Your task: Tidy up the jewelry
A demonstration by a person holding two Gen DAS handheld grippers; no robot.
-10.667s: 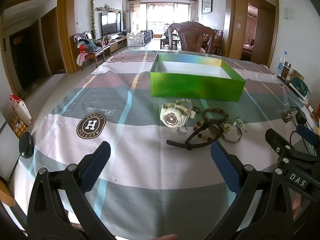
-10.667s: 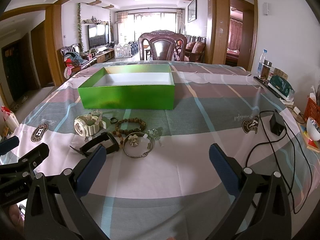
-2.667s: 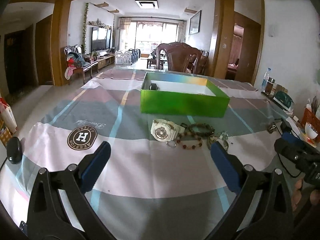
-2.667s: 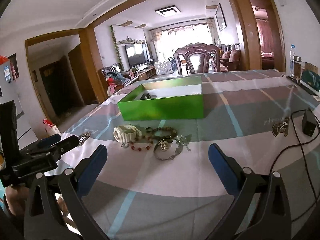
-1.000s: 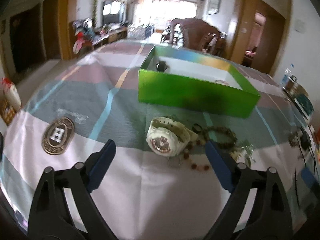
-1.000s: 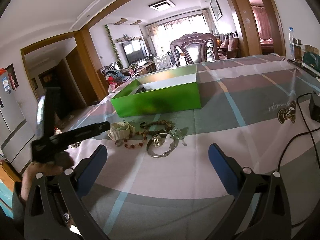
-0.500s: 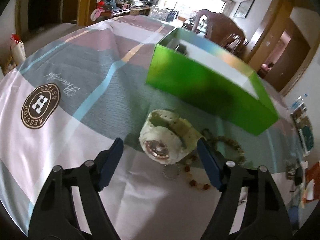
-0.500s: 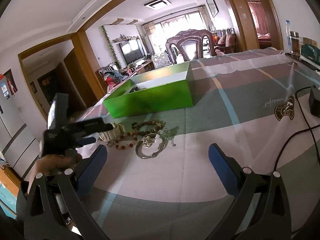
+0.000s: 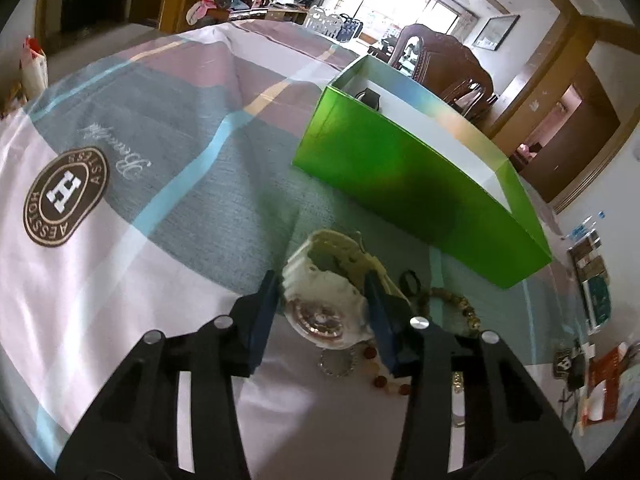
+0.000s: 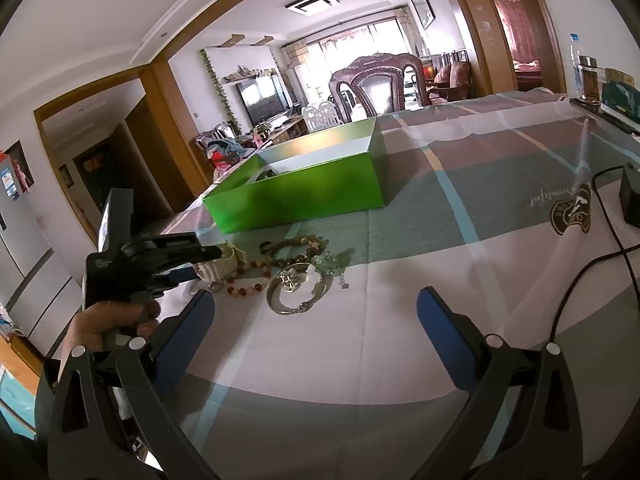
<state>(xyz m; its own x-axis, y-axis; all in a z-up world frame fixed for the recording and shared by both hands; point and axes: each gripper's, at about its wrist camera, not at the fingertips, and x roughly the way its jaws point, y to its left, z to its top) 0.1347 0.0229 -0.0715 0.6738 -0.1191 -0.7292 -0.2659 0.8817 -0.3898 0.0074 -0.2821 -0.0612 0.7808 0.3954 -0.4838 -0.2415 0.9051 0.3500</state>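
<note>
On plaid tablecloth point(image 9: 168, 152), green box point(image 9: 404, 184)

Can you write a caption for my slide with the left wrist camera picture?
Left gripper closing around a chunky white wristwatch on the checked tablecloth, before the open shiny green box.

1. Daylight pours in from the far windows point(image 10: 352, 52), blown out to near white in both views.
2. A ceiling lamp point(image 10: 312, 2) glows, adding little.
3. The bench cloth point(image 9: 140, 160) is evenly lit, with pale sheen on its pink bands.
4. A dark, soft shadow patch lies on the green box point(image 9: 420, 196) front wall.
5. Fisheye bending curves door frames and the bench edges; the corners vignette to black.
6. In the left wrist view the right-hand clutter point(image 9: 592, 360) is smeared; the white watch point(image 9: 328, 300) is slightly soft.
</note>
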